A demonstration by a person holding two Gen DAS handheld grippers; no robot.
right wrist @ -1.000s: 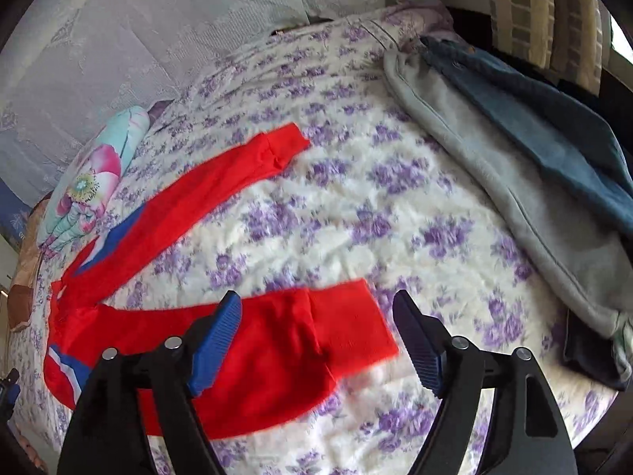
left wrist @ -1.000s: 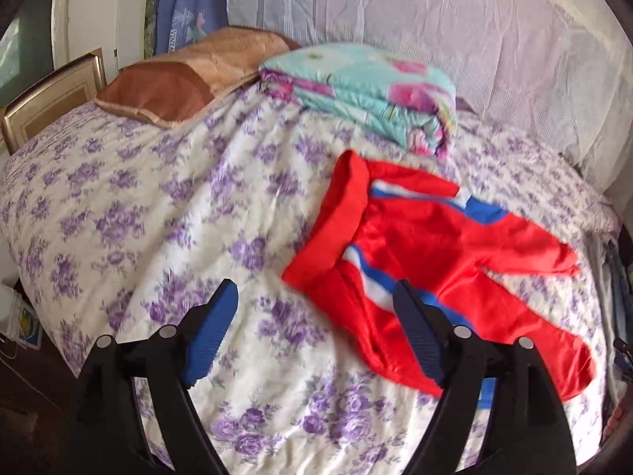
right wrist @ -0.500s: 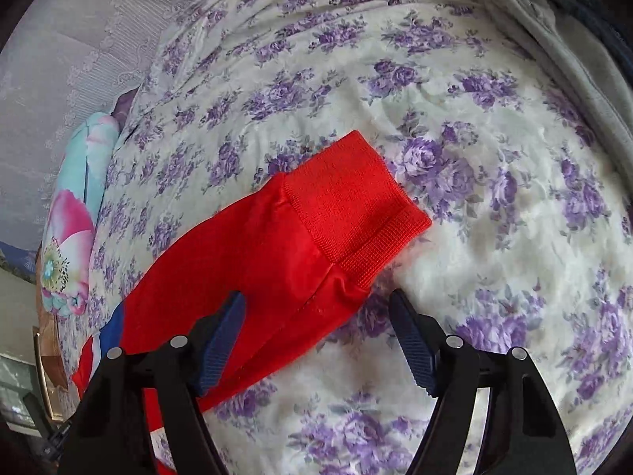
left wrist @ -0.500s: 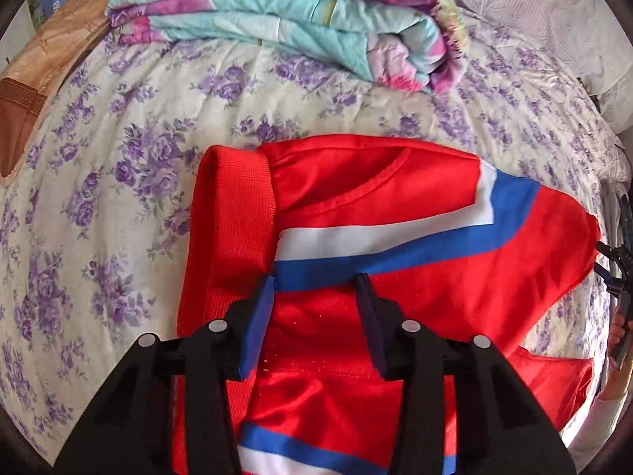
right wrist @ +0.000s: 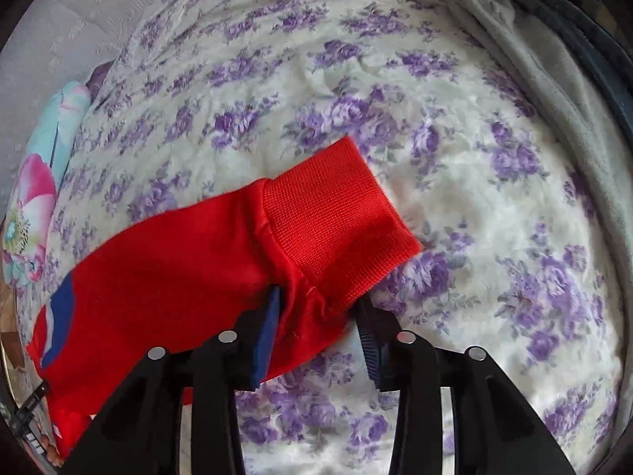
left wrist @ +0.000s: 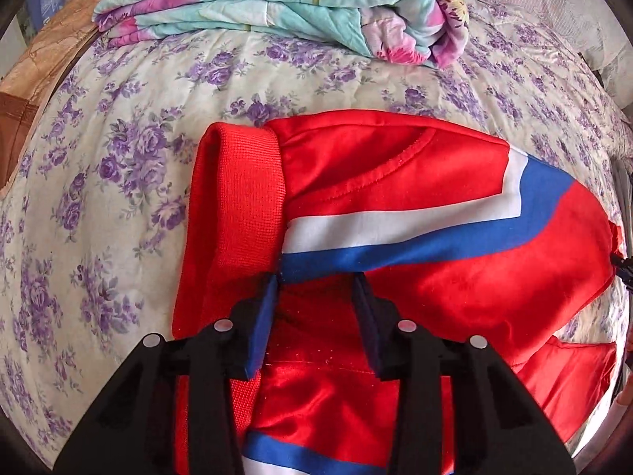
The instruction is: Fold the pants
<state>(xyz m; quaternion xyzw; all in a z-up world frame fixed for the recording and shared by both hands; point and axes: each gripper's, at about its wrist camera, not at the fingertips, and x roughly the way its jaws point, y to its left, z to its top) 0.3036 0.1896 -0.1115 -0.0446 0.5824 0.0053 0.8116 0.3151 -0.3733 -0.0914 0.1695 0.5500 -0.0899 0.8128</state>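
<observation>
My left gripper (left wrist: 314, 283) points steeply down onto the red track pants (left wrist: 395, 206), jaws narrowed to a partial gap with a ridge of the shiny red cloth bunched between the blue pads (left wrist: 266, 316). They look to be pressing on it, just inside the ribbed waistband (left wrist: 237, 213), which runs away from my left finger. Ahead of the tips the white and blue stripe (left wrist: 395, 233) crosses the hip. Further out sit a folded floral quilt (left wrist: 277, 4) and, to the far left, a brown pillow (left wrist: 35, 79).

My right gripper (right wrist: 316, 304) is closing on the nearer leg of the pants, just short of the ribbed ankle cuff (right wrist: 336, 213). Cloth is gathered between the jaws and puckers at the left pad, so I judge it caught. Beyond lies the purple-flowered bedspread (right wrist: 474, 182), with grey and dark garments (right wrist: 573, 91) along its far right edge.

As for progress: nothing is folded. The pants lie spread on the bed, legs apart as far as I can see. I have only taken hold at waist and ankle; bringing one leg over the other and every fold after that remain.
</observation>
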